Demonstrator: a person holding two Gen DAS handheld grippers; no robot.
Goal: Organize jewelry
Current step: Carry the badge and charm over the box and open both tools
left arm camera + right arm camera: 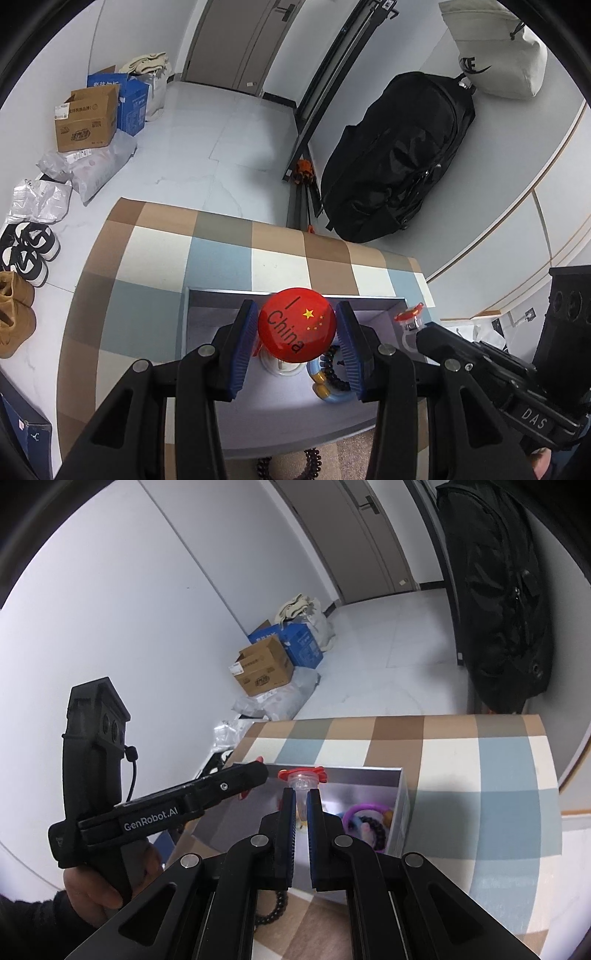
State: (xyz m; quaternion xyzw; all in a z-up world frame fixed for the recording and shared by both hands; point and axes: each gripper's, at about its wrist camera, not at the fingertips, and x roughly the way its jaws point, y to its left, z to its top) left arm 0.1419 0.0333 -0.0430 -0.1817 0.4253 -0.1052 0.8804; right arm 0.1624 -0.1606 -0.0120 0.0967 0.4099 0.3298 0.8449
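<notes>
Badge (297, 325) clamped in left claw (298, 334) above box (221, 295).

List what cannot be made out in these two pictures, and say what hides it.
- Left wrist view: box contents, largely behind the red badge held in the left gripper.
- Right wrist view: lower part of the clear item, clamped inside the right gripper.
- Both views: dark bead string, cut off by gripper bodies.
</notes>
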